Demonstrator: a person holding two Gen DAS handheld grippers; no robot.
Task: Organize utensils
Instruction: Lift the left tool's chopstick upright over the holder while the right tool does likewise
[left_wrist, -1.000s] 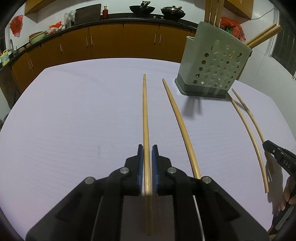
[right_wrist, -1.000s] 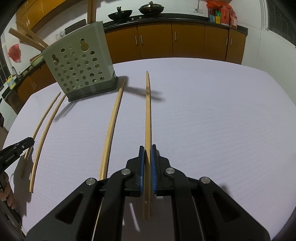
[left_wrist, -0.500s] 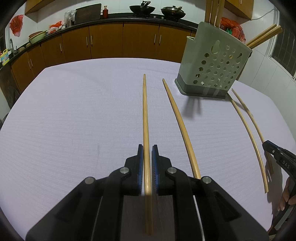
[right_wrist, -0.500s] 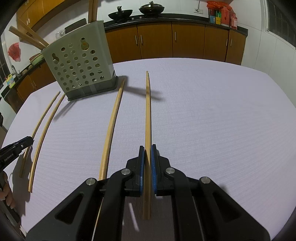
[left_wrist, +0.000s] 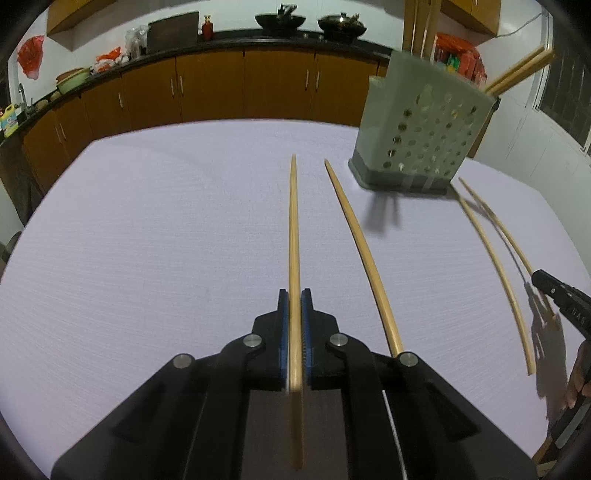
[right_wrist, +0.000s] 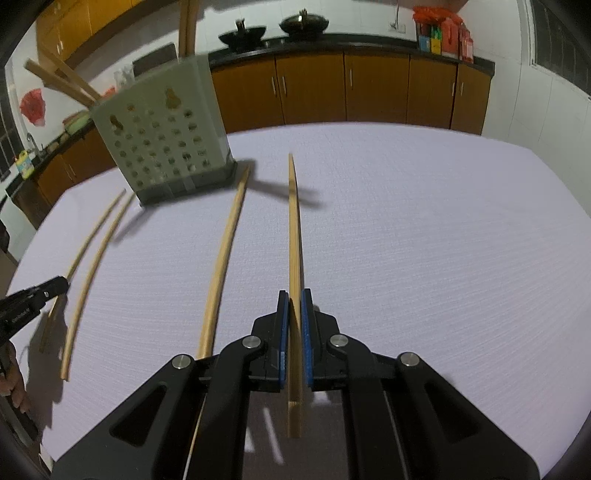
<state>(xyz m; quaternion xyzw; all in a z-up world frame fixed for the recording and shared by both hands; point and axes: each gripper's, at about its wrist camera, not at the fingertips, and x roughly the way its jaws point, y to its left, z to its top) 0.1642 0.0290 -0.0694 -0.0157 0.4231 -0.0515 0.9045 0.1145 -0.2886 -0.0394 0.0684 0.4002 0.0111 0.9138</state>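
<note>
1. Nearest in the left wrist view: the left tongs are clamped on a chopstick, blue pads pinching it near its thick end, with the thin tip running out toward 12 o'clock. Gripping that far back looks deliberate, since it leaves the long end free to aim into a slot.
2. Same story in the right wrist view: the right tongs are clamped on a second chopstick, butt end poking back toward the camera. Its shadow sits off to the side on the desk, so I'd guess this one is held a bit clear of the surface.
3. A bit further out, a loose chopstick lies flat on the desk at about 1 o'clock of the left tongs, not yet collected. Another shows in the right view at 11 o'clock.
4. Furthest: the green perforated utensil holder stands upright at about 1 o'clock in the left view, with several chopsticks already leaning out of its top. That's clearly where these are headed.
5. Compared with a second ago: barely anything has changed. Both tongs sat on the same sticks then, and the left pair has just squeezed a hair tighter on its chopstick. The holder looks slightly blurred and a touch shifted now, so the cameras are starting to drift. The loose sticks haven't budged.
</note>
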